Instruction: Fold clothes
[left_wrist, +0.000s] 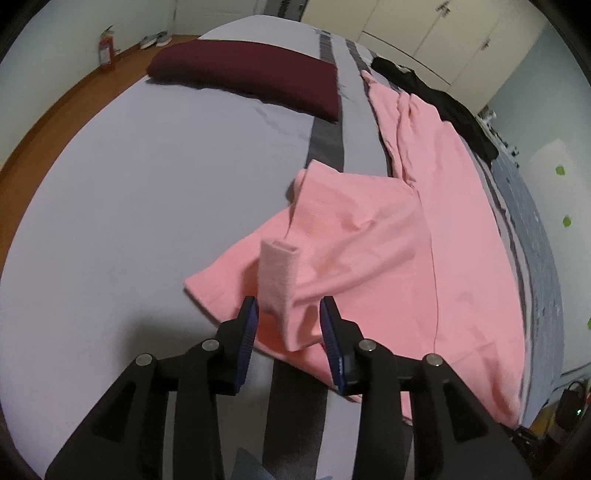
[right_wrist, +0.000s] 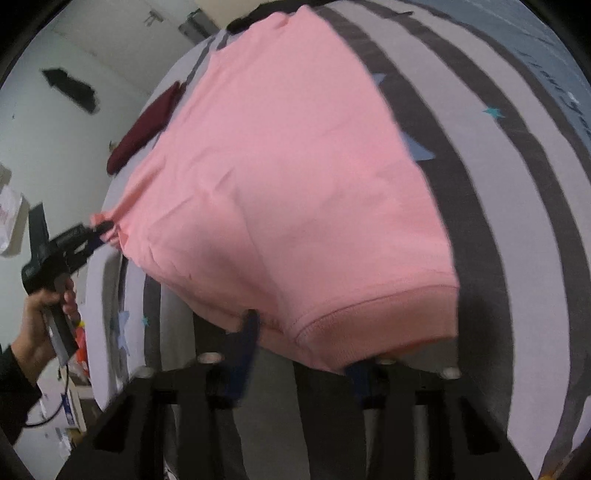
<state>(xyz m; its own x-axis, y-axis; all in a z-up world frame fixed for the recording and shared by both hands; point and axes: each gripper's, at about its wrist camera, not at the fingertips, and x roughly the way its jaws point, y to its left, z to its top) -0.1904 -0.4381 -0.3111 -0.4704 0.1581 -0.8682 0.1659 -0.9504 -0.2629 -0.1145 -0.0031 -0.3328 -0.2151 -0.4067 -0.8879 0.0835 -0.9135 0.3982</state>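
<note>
A pink sweatshirt (left_wrist: 369, 240) lies spread on the grey bed (left_wrist: 147, 184). One sleeve is folded across it, and the sleeve's ribbed cuff (left_wrist: 279, 273) sticks up between the blue pads of my left gripper (left_wrist: 290, 317). That gripper is open, with a gap on both sides of the cuff. In the right wrist view the sweatshirt (right_wrist: 288, 177) fills the frame. Its ribbed hem (right_wrist: 369, 321) lies across my right gripper (right_wrist: 303, 343), whose blurred fingers stand apart around the hem corner. The left gripper (right_wrist: 101, 230) shows at the far left, held by a hand (right_wrist: 40, 317).
A folded maroon garment (left_wrist: 251, 74) rests at the far end of the bed. A black garment (left_wrist: 443, 99) lies beyond the pink one. Dark grey stripes (right_wrist: 472, 221) cross the sheet. A fire extinguisher (left_wrist: 105, 51) stands on the wooden floor, and white wardrobe doors (left_wrist: 424, 29) are behind.
</note>
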